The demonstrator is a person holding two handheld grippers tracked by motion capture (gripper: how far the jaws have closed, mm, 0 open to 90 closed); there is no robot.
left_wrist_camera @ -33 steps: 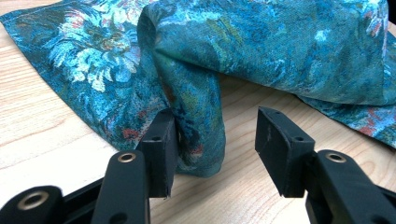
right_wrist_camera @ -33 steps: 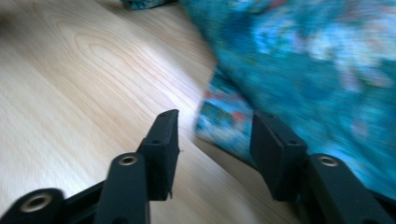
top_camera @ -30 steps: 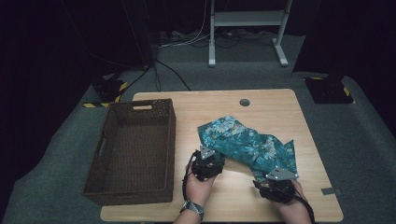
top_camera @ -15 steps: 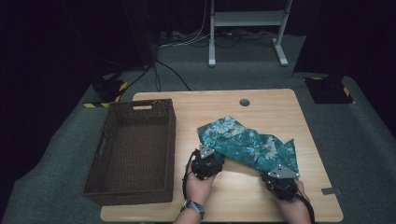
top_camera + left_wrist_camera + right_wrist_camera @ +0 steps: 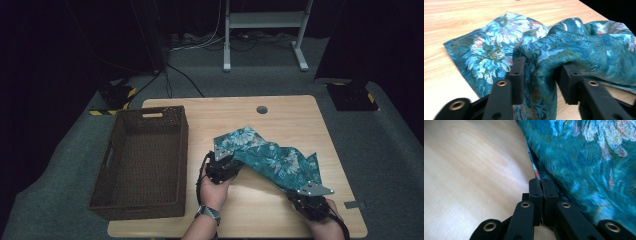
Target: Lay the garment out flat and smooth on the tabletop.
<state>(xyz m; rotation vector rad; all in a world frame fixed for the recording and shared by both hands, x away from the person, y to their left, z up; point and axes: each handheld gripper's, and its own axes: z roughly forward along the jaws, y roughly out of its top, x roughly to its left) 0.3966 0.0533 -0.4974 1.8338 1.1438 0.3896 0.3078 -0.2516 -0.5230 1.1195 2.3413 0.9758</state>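
In the right gripper view our right gripper point(image 5: 541, 182) has its jaws clenched right together, pinching the near edge of the floral cloth point(image 5: 594, 170) where it meets the table point(image 5: 474, 170); the fabric between the pads is so thin that we can hardly see it, but the hem appears to run straight into them. That gripper has just been closing, and the grip looks complete.

In the left gripper view the left gripper point(image 5: 541, 72) has a bunched fold of the same cloth point(image 5: 554, 50) standing between its jaws. They have just been closing too, yet there is a gap on either side, and the pads seem to brush the fold rather than press it, so we judge that hold unfinished.

From the high view, the cloth point(image 5: 272, 157) lies rumpled on the right half of the table point(image 5: 295, 112), with the left gripper point(image 5: 227, 162) at its near-left corner and the right gripper point(image 5: 305, 197) at its near-right edge. Taking two separated points on the near side would let us lift and spread or fold it evenly. The empty wicker basket point(image 5: 145, 120) sits just to the left, likely where the cloth is bound.
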